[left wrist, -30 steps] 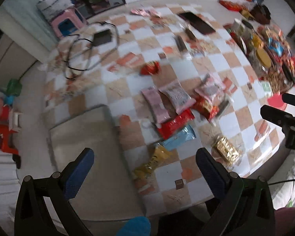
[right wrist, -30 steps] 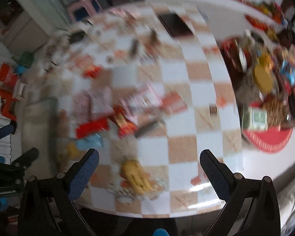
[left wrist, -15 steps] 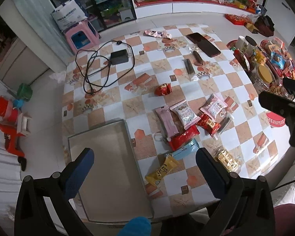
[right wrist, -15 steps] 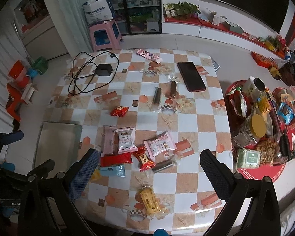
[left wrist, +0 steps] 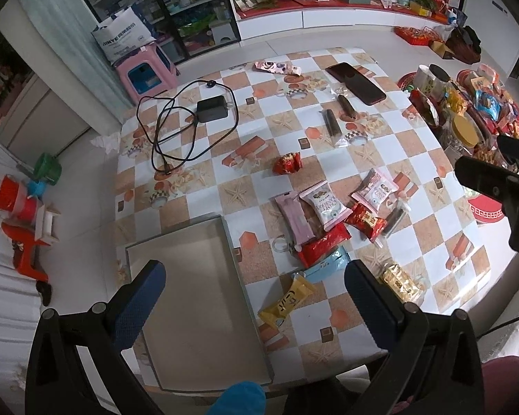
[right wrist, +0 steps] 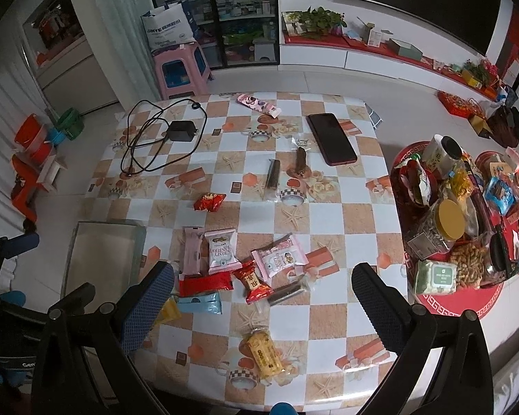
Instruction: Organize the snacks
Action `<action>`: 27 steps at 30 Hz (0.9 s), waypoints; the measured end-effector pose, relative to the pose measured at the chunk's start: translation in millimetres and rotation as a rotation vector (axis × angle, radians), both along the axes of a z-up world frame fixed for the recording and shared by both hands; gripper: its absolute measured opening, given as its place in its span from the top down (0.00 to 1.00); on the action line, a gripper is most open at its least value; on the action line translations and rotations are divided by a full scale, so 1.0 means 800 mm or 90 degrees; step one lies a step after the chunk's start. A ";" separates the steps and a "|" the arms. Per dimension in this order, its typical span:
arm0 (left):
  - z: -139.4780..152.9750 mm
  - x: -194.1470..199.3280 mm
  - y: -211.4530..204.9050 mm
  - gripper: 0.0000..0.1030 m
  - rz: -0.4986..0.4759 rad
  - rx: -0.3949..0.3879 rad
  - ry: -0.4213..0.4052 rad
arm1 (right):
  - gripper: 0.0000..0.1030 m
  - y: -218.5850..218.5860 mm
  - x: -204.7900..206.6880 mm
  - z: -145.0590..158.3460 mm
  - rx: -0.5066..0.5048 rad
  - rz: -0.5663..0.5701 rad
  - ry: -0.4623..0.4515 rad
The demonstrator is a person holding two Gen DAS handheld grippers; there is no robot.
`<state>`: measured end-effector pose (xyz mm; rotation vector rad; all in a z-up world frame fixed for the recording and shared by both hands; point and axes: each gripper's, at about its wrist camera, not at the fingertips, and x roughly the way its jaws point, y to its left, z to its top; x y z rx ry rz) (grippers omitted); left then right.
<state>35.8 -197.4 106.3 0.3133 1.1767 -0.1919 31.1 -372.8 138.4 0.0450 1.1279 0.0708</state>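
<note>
Several snack packets lie in a loose cluster on the checkered table (left wrist: 328,159): a pink packet (left wrist: 294,219), a white packet (left wrist: 323,204), a red packet (left wrist: 323,243), a blue packet (left wrist: 327,264), a yellow packet (left wrist: 287,300) and a gold packet (left wrist: 399,282). A shallow glass tray (left wrist: 193,297) sits on the table's front left. My left gripper (left wrist: 252,294) is open and empty, high above the tray's right edge. My right gripper (right wrist: 261,292) is open and empty, high above the cluster (right wrist: 221,252); the gold packet (right wrist: 262,351) lies below it.
A charger with its cable (left wrist: 197,117), a phone (left wrist: 356,83), two dark snack sticks (left wrist: 332,124) and a small red packet (left wrist: 287,163) lie further back. A red tray piled with jars and snacks (right wrist: 467,221) stands at the right. A pink stool (right wrist: 181,69) is beyond the table.
Both grippers have risen and pulled back, so more of the table and room shows. The right wrist view went from blurred to sharp. Nothing on the table moved.
</note>
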 end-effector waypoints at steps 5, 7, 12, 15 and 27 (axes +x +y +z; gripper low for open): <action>0.000 -0.001 -0.001 0.00 -0.004 0.001 -0.003 | 0.00 0.000 0.001 0.000 0.001 -0.002 0.000; 0.000 -0.001 -0.001 0.00 -0.004 0.000 -0.003 | 0.00 0.000 0.001 0.000 -0.001 -0.003 0.000; 0.000 -0.002 -0.003 0.00 -0.001 0.001 -0.003 | 0.00 0.000 0.000 0.000 0.000 -0.002 0.000; 0.000 -0.001 -0.003 0.00 -0.002 0.001 -0.003 | 0.00 0.001 0.001 0.000 0.000 -0.001 0.000; 0.000 0.000 -0.002 0.00 -0.001 0.000 0.001 | 0.00 0.003 0.003 0.000 -0.001 -0.001 0.000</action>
